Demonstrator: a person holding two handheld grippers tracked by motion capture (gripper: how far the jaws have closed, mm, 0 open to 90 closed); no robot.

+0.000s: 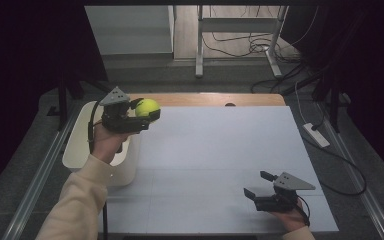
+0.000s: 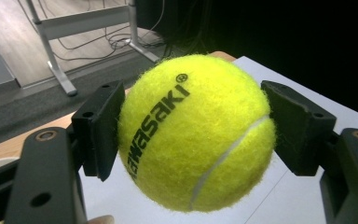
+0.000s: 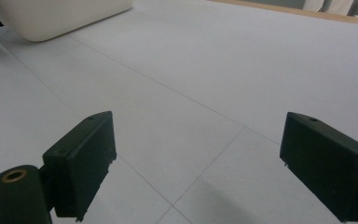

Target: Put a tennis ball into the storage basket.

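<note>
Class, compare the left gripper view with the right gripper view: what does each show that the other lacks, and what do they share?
Left gripper view alone: a fuzzy yellow-green tennis ball with black lettering, pressed between the left gripper's jaws, plus a grey metal desk frame and cables on the floor behind.

Right gripper view alone: the right gripper, jaws wide apart with nothing between them, and the cream plastic bin at top left.

Both: the pale grey table mat and, at its far edge, the strip of wooden table edge.
</note>
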